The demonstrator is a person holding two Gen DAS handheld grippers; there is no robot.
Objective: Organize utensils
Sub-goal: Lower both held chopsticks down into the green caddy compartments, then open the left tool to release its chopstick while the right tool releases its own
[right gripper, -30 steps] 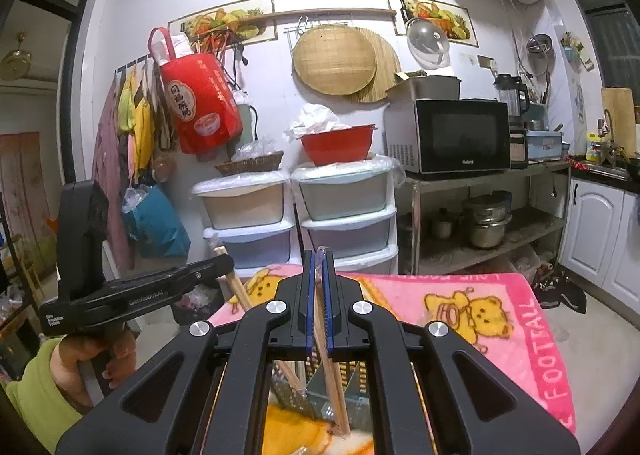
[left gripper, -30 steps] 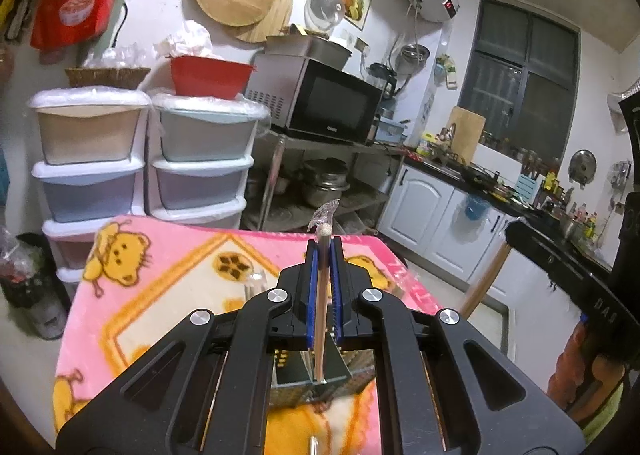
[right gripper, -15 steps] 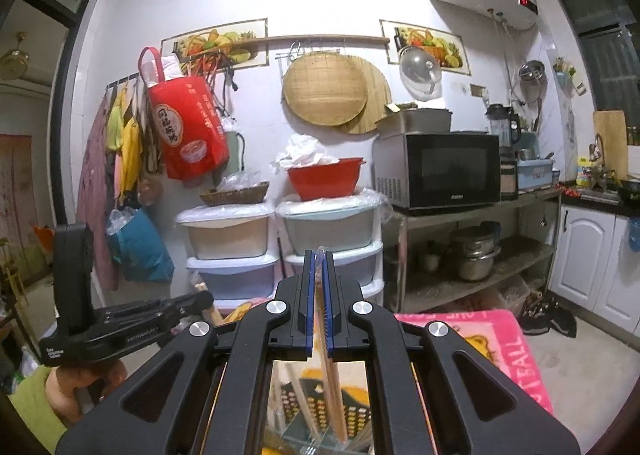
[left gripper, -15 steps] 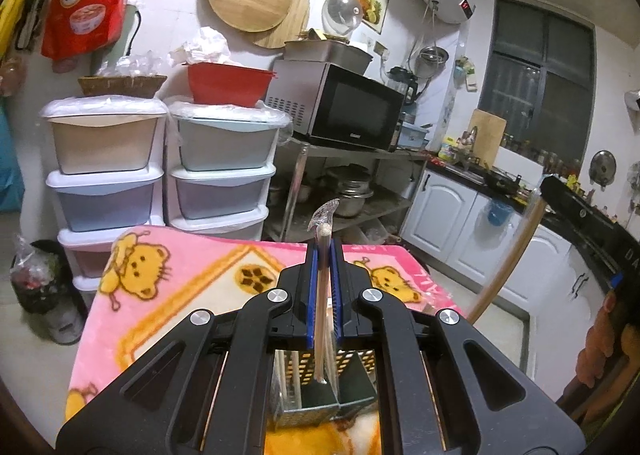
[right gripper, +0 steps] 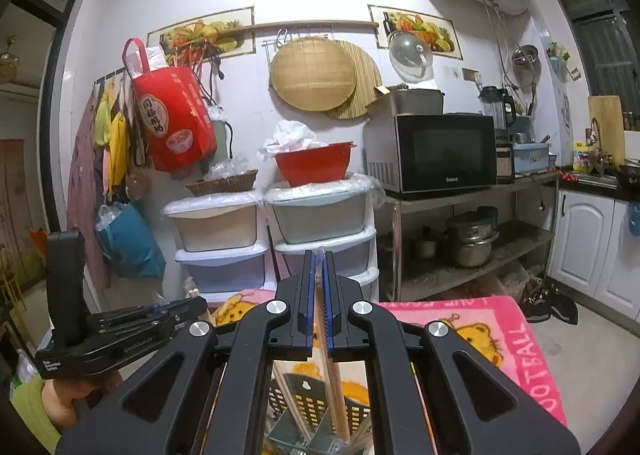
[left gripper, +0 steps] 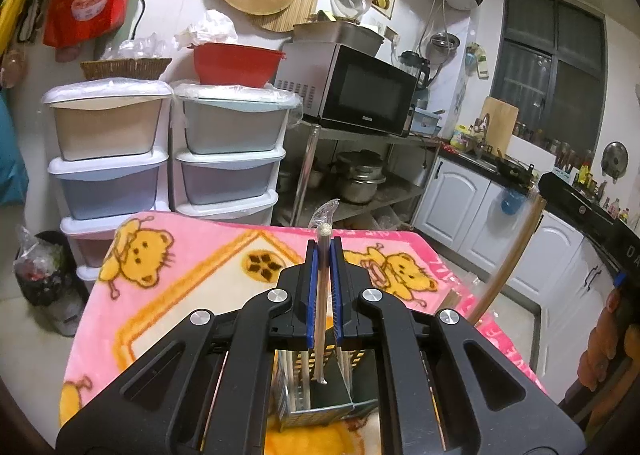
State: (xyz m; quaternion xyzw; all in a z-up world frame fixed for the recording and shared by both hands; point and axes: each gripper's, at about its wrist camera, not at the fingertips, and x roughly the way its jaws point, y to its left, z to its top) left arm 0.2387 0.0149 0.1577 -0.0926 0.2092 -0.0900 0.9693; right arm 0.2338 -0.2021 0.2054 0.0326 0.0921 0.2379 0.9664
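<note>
Chopsticks in both tongs: left tongs (left gripper: 323, 255) pinch a wrapped pair (left gripper: 321, 319) above the metal holder (left gripper: 316, 403), right tongs (right gripper: 317, 267) clamp wooden chopsticks (right gripper: 334, 387) over it, pink-blanketed table (left gripper: 192, 279) bare beyond

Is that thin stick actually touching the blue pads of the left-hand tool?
Touching. The left wrist view shows the chopstick clamped between the left gripper's blue pads, no gap either side.

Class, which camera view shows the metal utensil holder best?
The left wrist view: the metal utensil holder shows its rim, perforated walls and dividers on the pink blanket. The right wrist view shows only its perforated back between tool arms.
</note>
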